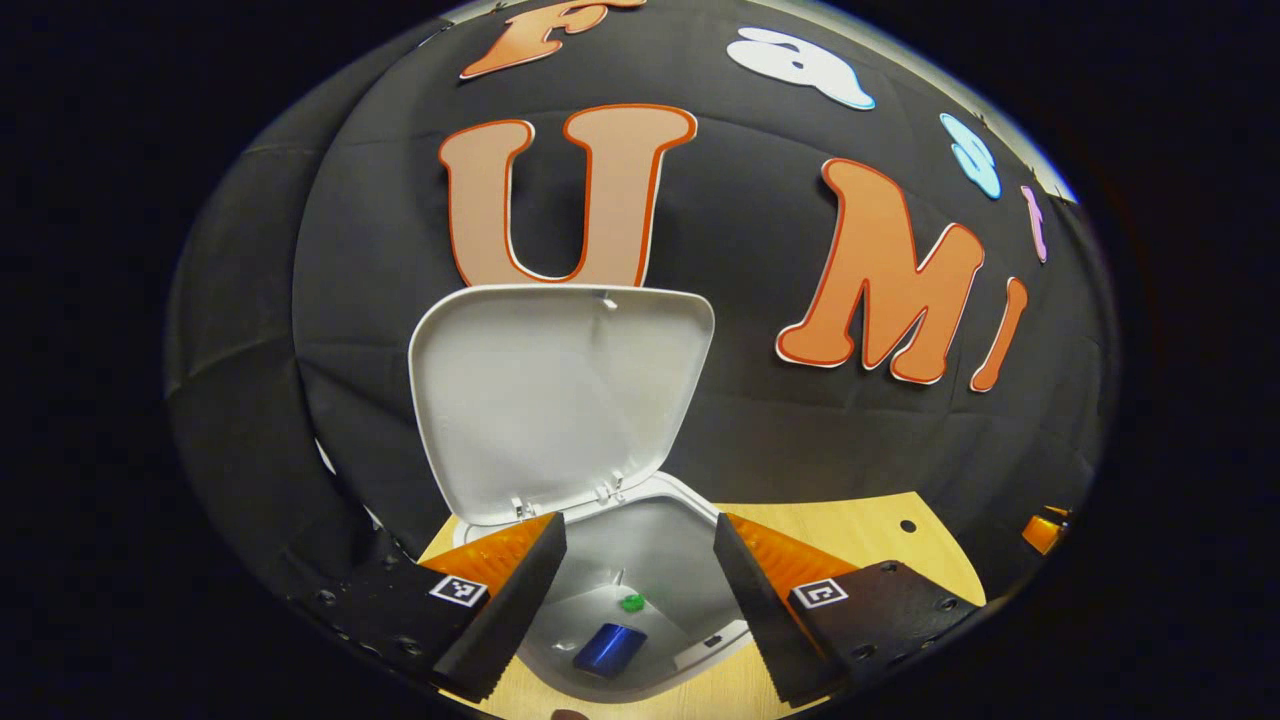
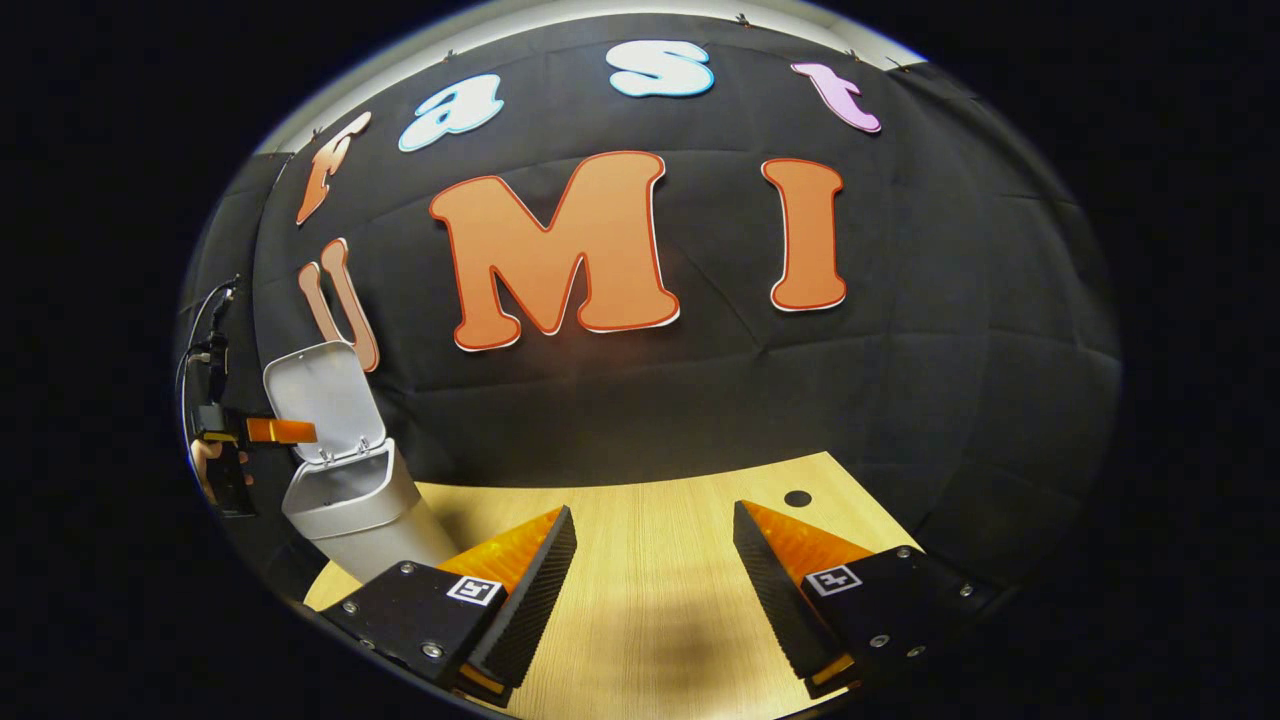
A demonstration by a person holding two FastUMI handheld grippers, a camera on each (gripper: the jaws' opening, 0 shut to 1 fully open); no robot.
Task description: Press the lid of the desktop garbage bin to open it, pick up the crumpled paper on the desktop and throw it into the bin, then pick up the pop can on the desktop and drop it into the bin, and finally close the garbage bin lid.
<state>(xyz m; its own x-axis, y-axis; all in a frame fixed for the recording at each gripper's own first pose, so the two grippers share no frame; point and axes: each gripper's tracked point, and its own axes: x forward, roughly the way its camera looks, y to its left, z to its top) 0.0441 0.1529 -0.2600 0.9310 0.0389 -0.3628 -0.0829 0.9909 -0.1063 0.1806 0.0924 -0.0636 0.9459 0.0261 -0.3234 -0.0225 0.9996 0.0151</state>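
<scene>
A white desktop garbage bin [image 1: 690, 520] stands open, its lid [image 1: 555, 395] swung upright against the back wall. Deep inside the bin lies a blue pop can [image 1: 608, 648], with a small green bit [image 1: 631, 602] beside it. My left gripper [image 1: 640, 610] hovers open right above the bin's mouth, nothing between its fingers. In the right gripper view the same bin [image 2: 365, 505] stands far left with its lid [image 2: 325, 400] up, and the left gripper [image 2: 255, 432] hangs over it in a hand. My right gripper [image 2: 655, 590] is open over bare tabletop, well right of the bin.
The light wooden table [image 2: 680, 520] has a small dark hole [image 2: 797, 498] near its back right. The black cloth wall rises close behind the bin and the table's far edge.
</scene>
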